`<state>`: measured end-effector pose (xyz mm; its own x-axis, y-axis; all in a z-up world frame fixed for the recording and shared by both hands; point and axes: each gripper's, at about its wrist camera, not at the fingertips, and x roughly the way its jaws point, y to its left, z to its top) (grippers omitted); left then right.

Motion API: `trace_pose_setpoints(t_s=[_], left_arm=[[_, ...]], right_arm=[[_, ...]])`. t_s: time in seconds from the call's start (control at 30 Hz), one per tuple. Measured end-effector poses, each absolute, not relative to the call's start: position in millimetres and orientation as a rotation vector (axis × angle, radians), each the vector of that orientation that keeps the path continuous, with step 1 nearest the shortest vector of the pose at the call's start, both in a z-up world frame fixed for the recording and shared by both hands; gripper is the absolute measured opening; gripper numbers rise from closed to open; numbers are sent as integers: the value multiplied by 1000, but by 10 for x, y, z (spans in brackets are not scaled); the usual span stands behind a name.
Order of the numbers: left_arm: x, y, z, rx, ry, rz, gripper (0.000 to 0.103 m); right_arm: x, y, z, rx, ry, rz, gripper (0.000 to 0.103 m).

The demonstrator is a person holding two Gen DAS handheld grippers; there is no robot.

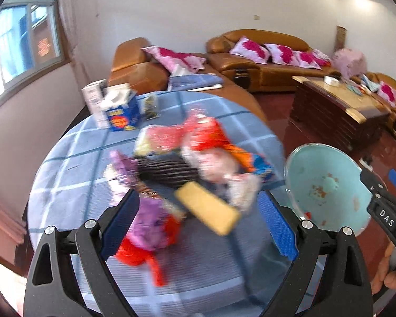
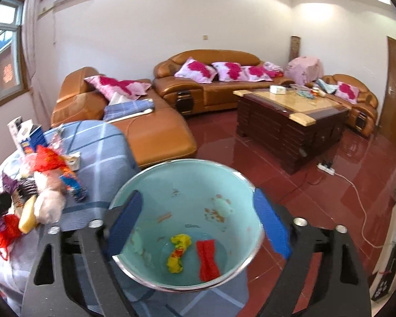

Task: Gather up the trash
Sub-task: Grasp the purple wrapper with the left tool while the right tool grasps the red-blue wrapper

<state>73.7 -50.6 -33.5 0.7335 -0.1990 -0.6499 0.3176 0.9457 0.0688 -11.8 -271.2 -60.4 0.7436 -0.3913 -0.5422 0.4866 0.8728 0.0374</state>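
The trash is a loose heap of wrappers (image 1: 187,169) in the middle of the left wrist view, on a round bench (image 1: 66,185) under a blue checked cloth, with two pieces already in the pale blue bin (image 2: 187,211): a yellow wrapper (image 2: 178,253) and a red wrapper (image 2: 207,260) at the lower centre of the right wrist view. The left tongs (image 1: 198,224) stand released, wide apart over the near side of the heap, gripping nothing. The right tongs (image 2: 200,224) straddle the bin with a blue pad against each side of its rim, so I judge them clenched on it, though the contact is hard to confirm. The risks: a grip by the rim alone looks insecure, so the bin could tip or slide free; it hangs beyond the bench edge over the red floor (image 2: 277,174), so anything dropped short would land there; and the heap is tangled, so closing on one piece may drag its neighbours off the cloth. The left view is badly smeared, so single wrappers cannot be told apart, and a yellow sponge-like block (image 1: 208,211) may or may not be trash. The bin's base and the near bench edge are cut off by the tongs' frames. A blue carton (image 1: 122,113) stands at the far bench edge.
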Motion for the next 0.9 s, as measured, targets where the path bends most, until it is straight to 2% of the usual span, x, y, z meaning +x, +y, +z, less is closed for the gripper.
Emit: trace_pose_setpoints(t_s=[0.17, 0.37, 0.5, 0.63, 0.83, 0.87, 0.9], left_arm=[[915, -105, -362, 139, 722, -198, 89], [1189, 195, -442, 74, 770, -136, 89], [1382, 325, -562, 2, 843, -135, 83], [1497, 394, -667, -56, 892, -153, 82], [1608, 363, -835, -86, 954, -209, 64], [1614, 366, -844, -84, 951, -211, 59], [1617, 371, -848, -84, 947, -213, 48]], right_arm=[[49, -2471, -589, 154, 563, -413, 78], [304, -2262, -535, 130, 571, -311, 69], [513, -2174, -521, 134, 587, -253, 65], [718, -2139, -524, 147, 605, -204, 64], [996, -2089, -637, 173, 661, -143, 60], [1034, -2083, -652, 176, 669, -133, 59], [1058, -2084, -664, 179, 676, -124, 58]])
